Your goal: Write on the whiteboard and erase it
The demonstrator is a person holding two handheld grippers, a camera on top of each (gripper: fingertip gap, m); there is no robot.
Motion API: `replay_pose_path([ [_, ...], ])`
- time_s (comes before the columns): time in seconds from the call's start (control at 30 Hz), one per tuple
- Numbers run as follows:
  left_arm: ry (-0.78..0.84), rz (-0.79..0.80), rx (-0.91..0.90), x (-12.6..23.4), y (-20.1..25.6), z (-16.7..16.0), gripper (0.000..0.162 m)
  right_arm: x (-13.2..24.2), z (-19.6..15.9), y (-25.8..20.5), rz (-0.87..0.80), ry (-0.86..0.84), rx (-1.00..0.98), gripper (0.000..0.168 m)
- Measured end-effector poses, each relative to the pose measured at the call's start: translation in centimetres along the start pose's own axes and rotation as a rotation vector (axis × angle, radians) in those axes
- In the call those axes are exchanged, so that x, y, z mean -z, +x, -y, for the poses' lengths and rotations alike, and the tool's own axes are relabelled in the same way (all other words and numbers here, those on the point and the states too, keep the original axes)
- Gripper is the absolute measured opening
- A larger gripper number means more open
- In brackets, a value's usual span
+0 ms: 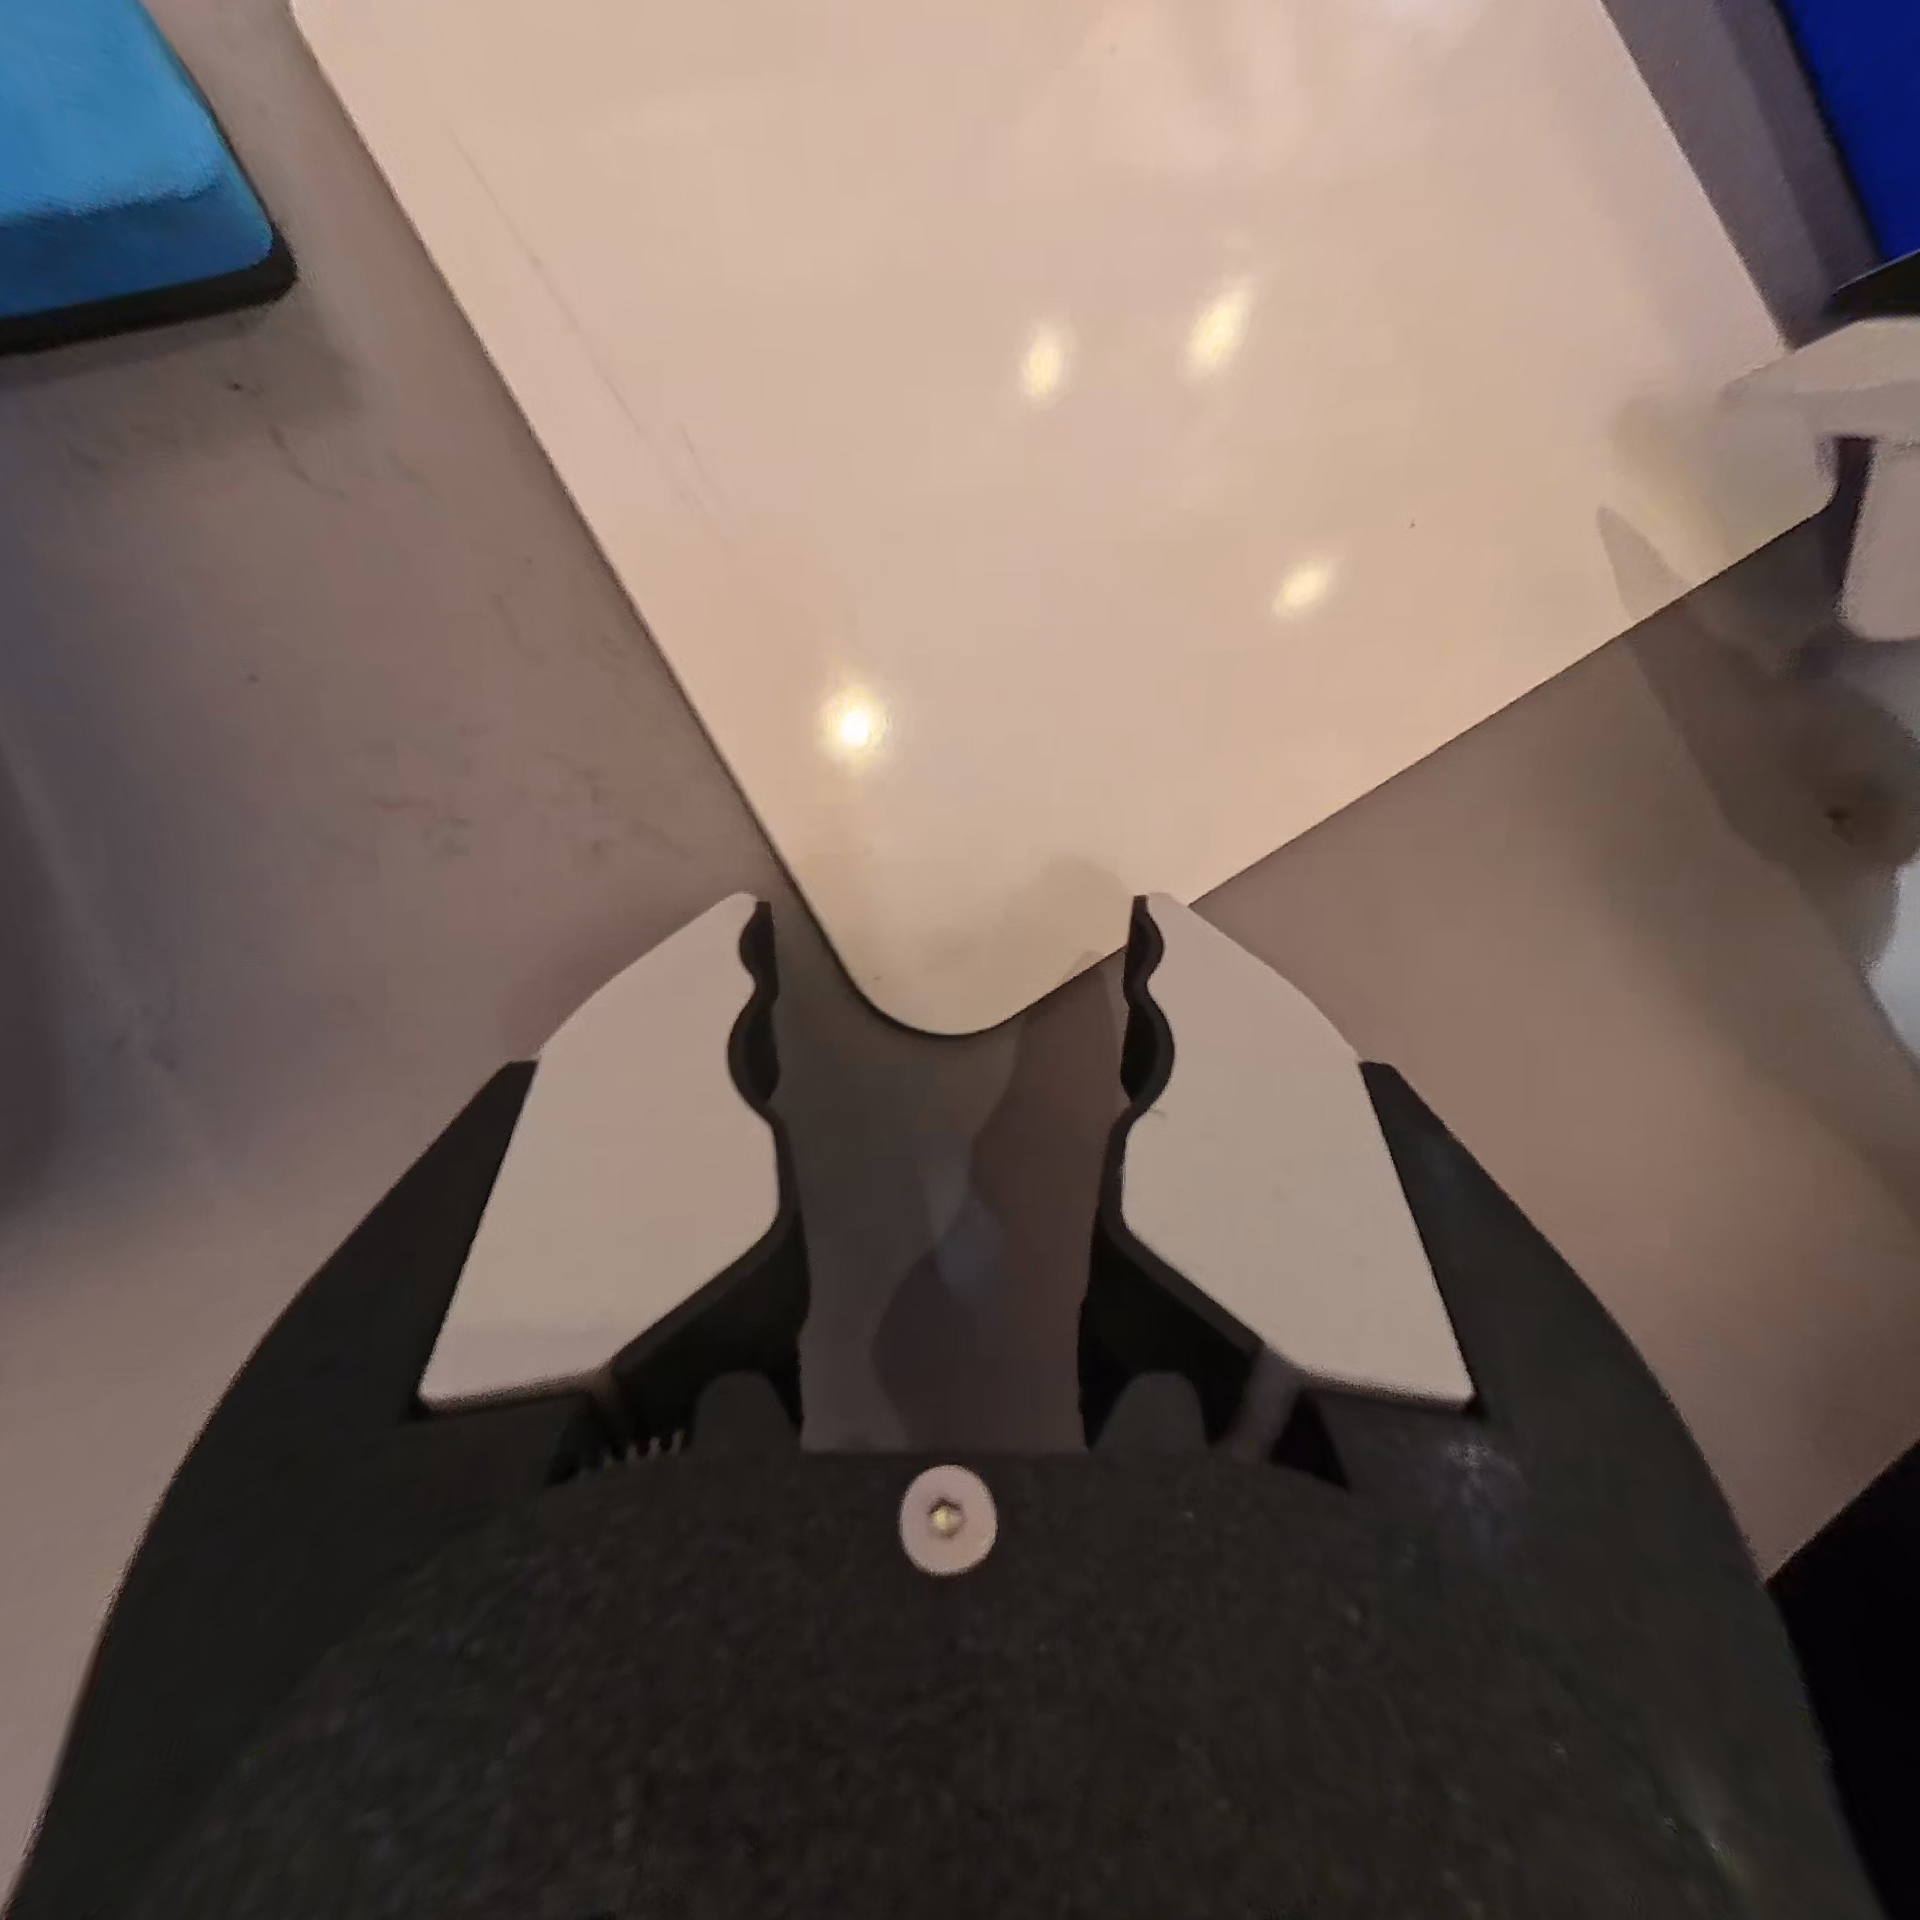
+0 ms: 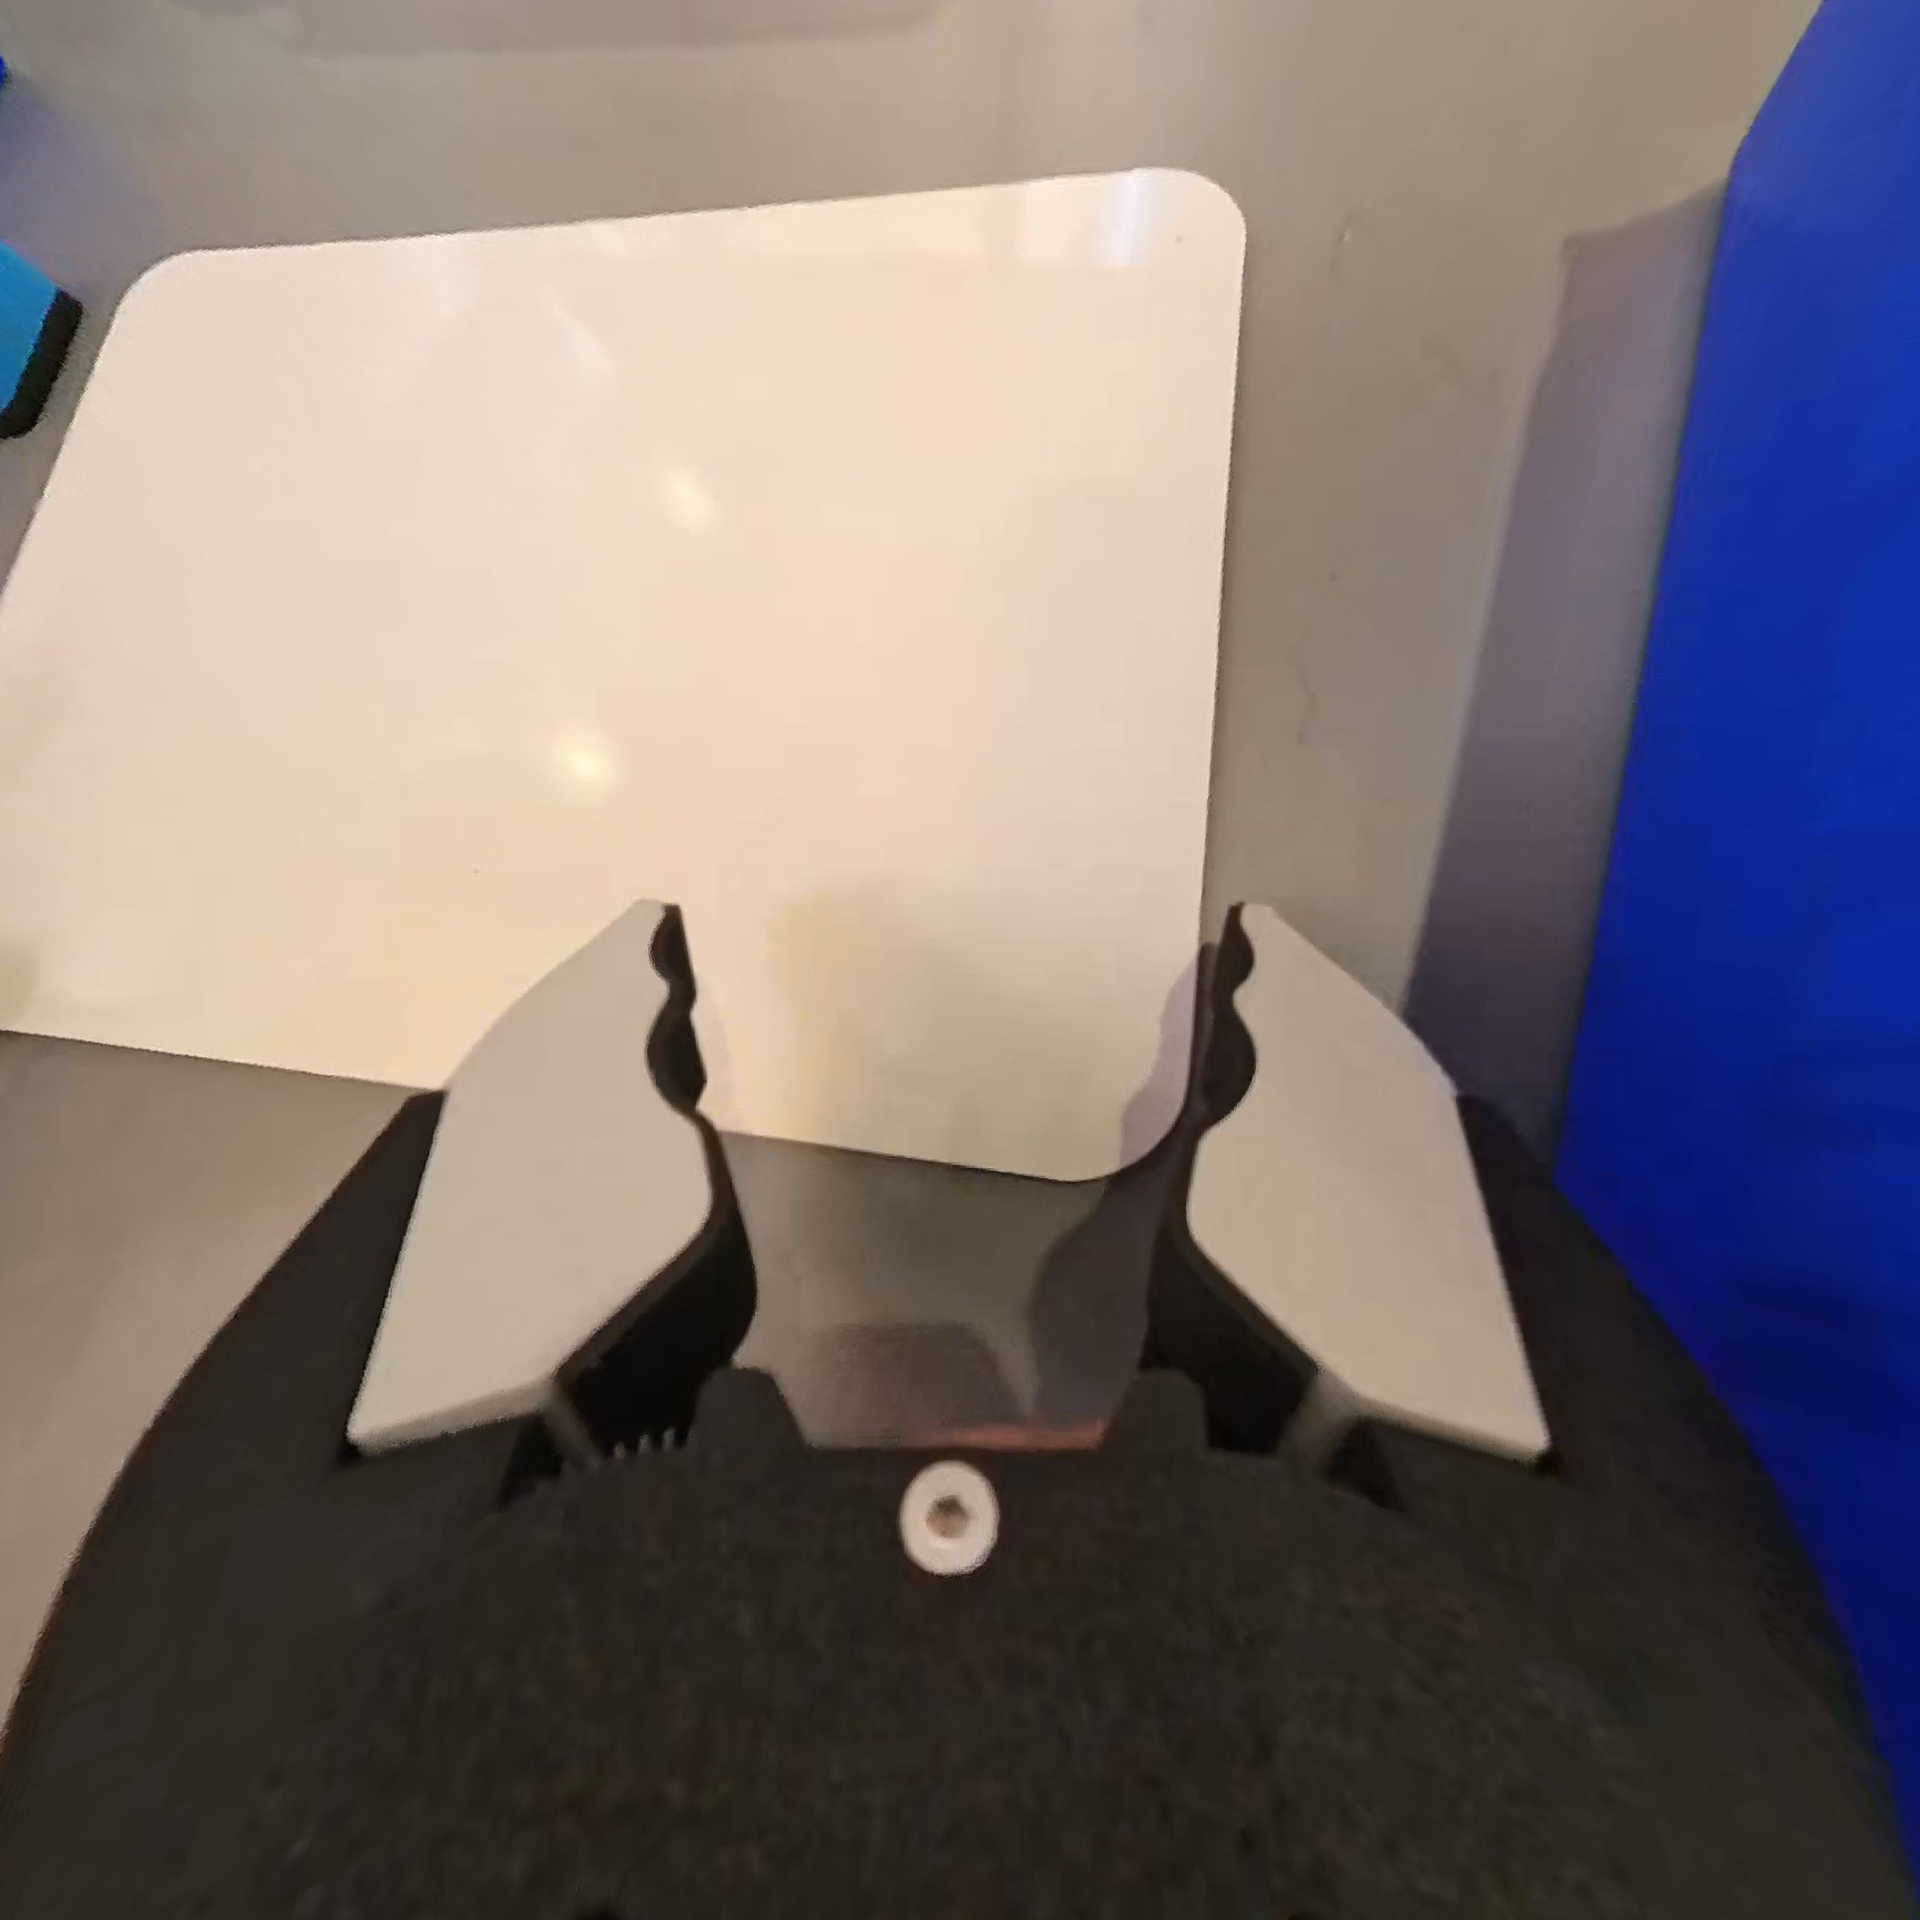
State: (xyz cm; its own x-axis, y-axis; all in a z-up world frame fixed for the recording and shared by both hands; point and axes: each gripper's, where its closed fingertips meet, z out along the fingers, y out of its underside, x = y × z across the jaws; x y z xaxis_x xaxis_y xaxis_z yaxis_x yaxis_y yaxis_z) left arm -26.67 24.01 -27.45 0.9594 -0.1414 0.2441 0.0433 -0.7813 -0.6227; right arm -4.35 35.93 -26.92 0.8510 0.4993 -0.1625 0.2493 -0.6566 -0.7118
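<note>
Both hand-held grippers, left [image 1: 951, 914] & right [image 2: 951, 920], gape wide, empty, w/ whiteboard [image 1: 935, 468] just ahead.

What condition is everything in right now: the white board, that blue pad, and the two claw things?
Whiteboard: flat on the table, blank, no marks visible.
Eraser: lying on the table beside the whiteboard, untouched.
Left hand-held gripper: open, empty, over the whiteboard's near corner.
Right hand-held gripper: open, empty, over the whiteboard's near edge.
Table: grey, bearing whiteboard and eraser.
</note>
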Motion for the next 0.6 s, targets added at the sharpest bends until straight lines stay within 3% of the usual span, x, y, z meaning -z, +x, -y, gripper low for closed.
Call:
replay_pose_path([
  [0.07,0.005,-0.028,0.015,-0.2,0.5,0.2,0.063,-0.2,-0.9,-0.2,0.019,-0.031,-0.019,0.095],
  [0.27,-0.010,0.000,-0.012,-0.8,0.3,0.8,0.079,0.5,-2.0,-1.5,0.043,-0.042,-0.006,0.103],
  [0.33,-0.023,0.010,-0.033,-0.9,0.1,0.9,0.076,0.8,-2.5,-1.6,0.036,-0.040,0.012,0.104],
  [0.5,-0.023,0.033,-0.034,-1.1,-0.6,1.3,0.086,1.2,-2.8,-2.4,0.073,-0.045,0.005,0.099],
  [0.6,-0.029,0.051,-0.049,-1.1,-1.1,1.3,0.081,1.0,-2.5,-2.3,0.068,-0.029,0.021,0.096],
])
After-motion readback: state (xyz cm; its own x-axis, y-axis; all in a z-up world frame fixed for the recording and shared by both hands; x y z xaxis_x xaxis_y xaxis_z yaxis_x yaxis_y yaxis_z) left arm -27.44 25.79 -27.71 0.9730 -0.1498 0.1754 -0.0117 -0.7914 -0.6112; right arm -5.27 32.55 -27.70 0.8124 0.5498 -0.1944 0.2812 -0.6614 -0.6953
